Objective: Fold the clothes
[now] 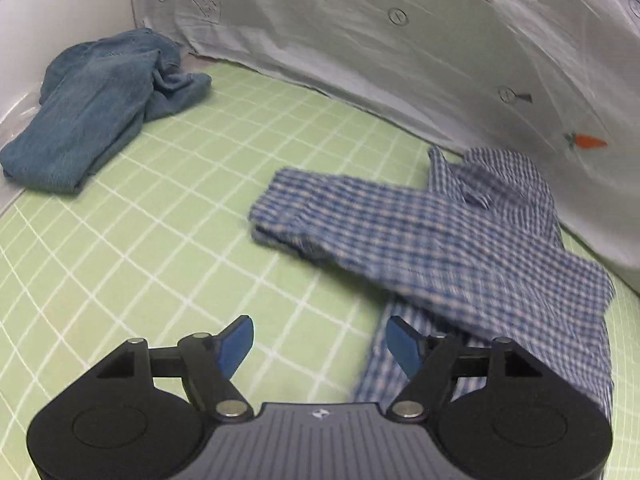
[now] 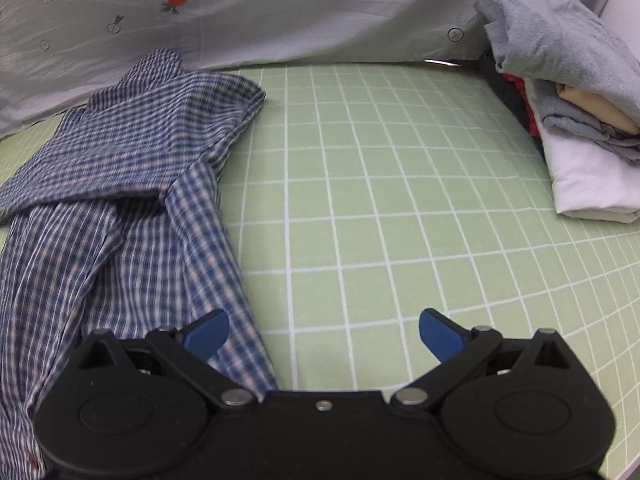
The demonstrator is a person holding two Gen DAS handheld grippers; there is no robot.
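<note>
The checked shirt [image 1: 460, 240] is thin woven cloth, matt and softly creased, in blue and white. The green gridded mat [image 1: 180, 220] under it looks smooth and matt, with fine white lines. At the mat's far left corner the blue garment [image 1: 92, 108] is a coarser, textured cloth, dull and rumpled. Along the far edge the pale sheet [image 1: 360, 40] is light, wrinkled cloth. At the far right corner the folded pile [image 2: 572, 120] is soft matt cloth. The left gripper [image 1: 320, 346] and the right gripper [image 2: 324, 334] are matt black plastic with shiny metal pins and smooth blue pads [image 1: 238, 346].
</note>
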